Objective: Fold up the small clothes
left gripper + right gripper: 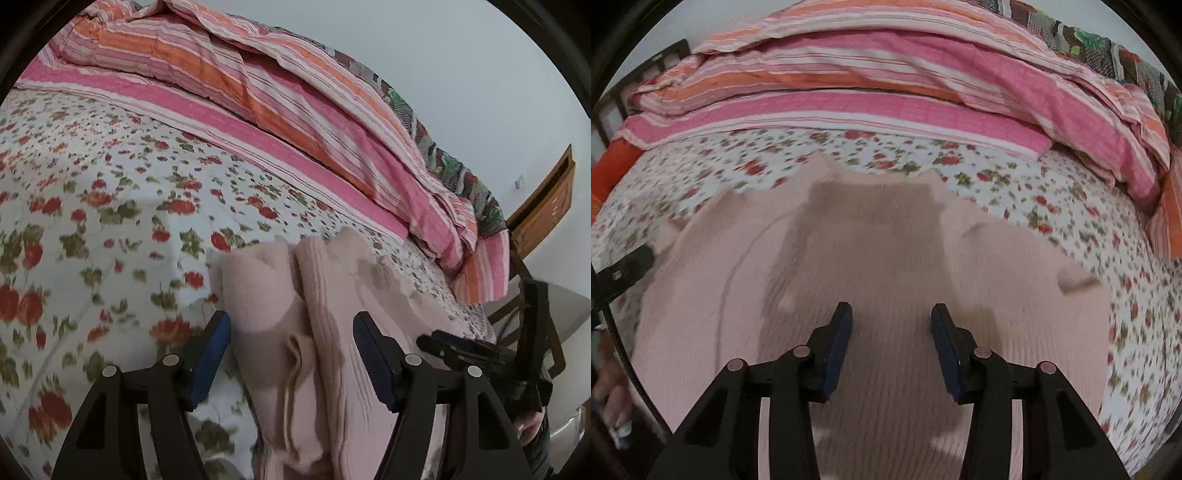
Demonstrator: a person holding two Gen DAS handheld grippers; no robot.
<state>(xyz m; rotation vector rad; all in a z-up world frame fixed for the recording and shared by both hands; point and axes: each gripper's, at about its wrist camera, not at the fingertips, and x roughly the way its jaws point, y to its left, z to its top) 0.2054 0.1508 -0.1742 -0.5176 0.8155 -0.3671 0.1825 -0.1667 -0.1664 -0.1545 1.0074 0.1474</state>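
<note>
A pale pink ribbed knit garment point(332, 295) lies on the floral bedspread point(110, 184), bunched into lengthwise folds with a drawstring point(291, 373) hanging along one fold. My left gripper point(291, 321) is open, its blue pads on either side of the folds without pinching them. In the right wrist view the same garment point(871, 240) spreads wide and flat under my right gripper point(891, 310). That gripper is open above the cloth, casts a shadow on it, and has nothing between its pads.
A pink and orange striped quilt point(886, 85) is heaped along the far side of the bed. A wooden headboard point(546, 199) stands at the right. The right gripper's black frame point(461, 347) is close to the left gripper's right side. A hand point(609, 387) shows at lower left.
</note>
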